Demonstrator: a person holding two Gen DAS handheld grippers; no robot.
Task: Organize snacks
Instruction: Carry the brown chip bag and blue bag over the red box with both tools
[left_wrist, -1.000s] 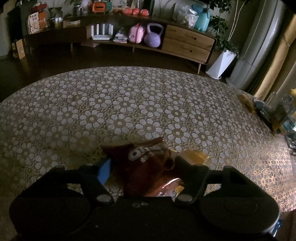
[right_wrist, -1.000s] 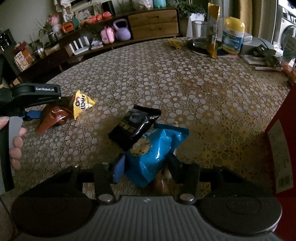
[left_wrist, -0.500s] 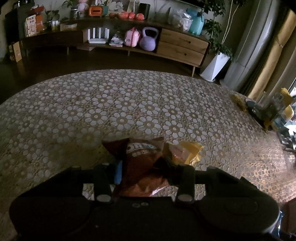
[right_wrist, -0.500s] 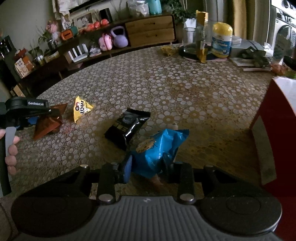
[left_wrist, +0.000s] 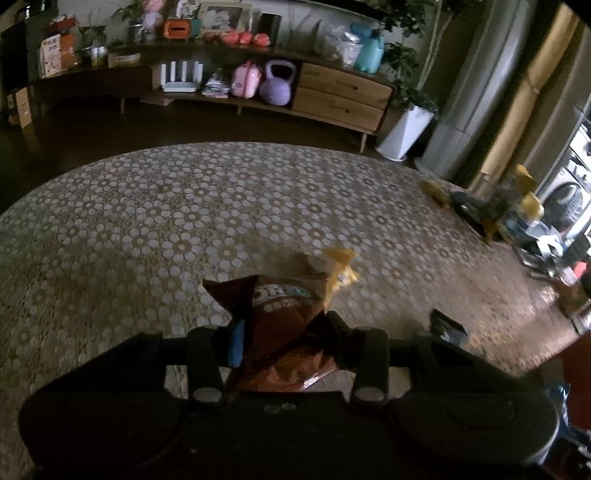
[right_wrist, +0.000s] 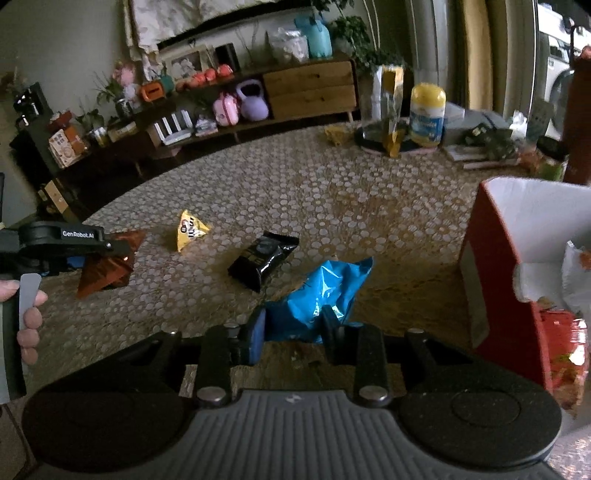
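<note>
My left gripper (left_wrist: 282, 332) is shut on a brown Oreo snack bag (left_wrist: 284, 317) and holds it above the table; it also shows in the right wrist view (right_wrist: 107, 266). My right gripper (right_wrist: 293, 325) is shut on a blue cookie bag (right_wrist: 319, 295), lifted off the table beside a red open box (right_wrist: 517, 266) at the right. A yellow triangular M&M's pack (right_wrist: 190, 230) and a black snack pack (right_wrist: 262, 258) lie on the patterned tablecloth (right_wrist: 314, 192). The yellow pack (left_wrist: 340, 273) shows just beyond the brown bag in the left wrist view.
The red box holds a red packet (right_wrist: 561, 343) and a white one. A glass, a yellow-lidded jar (right_wrist: 428, 114), a gold pouch and papers stand at the table's far right. A sideboard (left_wrist: 258, 85) stands behind the table.
Both grippers have lifted their bags off the table and swung right. The red box has come further into the right wrist view.
</note>
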